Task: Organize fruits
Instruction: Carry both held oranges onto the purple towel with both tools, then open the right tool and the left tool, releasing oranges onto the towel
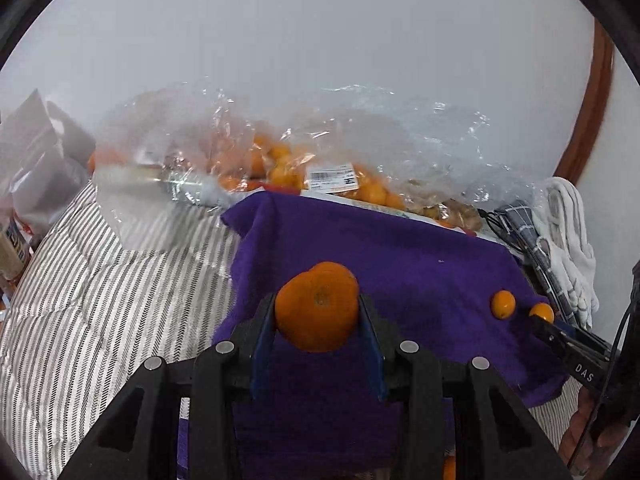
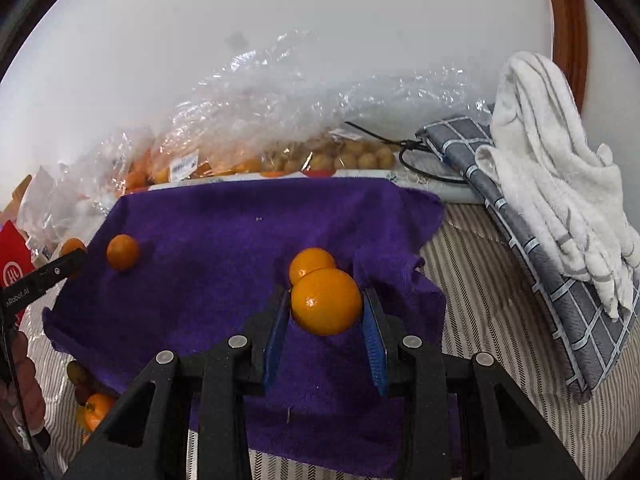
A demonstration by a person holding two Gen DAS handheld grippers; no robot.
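My left gripper (image 1: 318,312) is shut on a mandarin (image 1: 318,306), with a second mandarin (image 1: 332,270) just behind it on the purple towel (image 1: 400,264). My right gripper (image 2: 326,304) is shut on an orange (image 2: 326,301), with another orange (image 2: 311,263) right behind it on the purple towel (image 2: 224,236). In the left wrist view one orange (image 1: 503,304) lies on the towel's right side and the right gripper's orange (image 1: 541,312) shows beside it. In the right wrist view a mandarin (image 2: 122,252) lies on the towel at left.
Clear plastic bags of oranges (image 1: 280,164) and small brownish fruits (image 2: 352,158) lie behind the towel. A grey checked cloth (image 2: 560,288) and a white towel (image 2: 552,184) lie at right. Loose fruits (image 2: 96,404) sit under the towel's near left edge. Striped bedding (image 1: 100,288) lies underneath.
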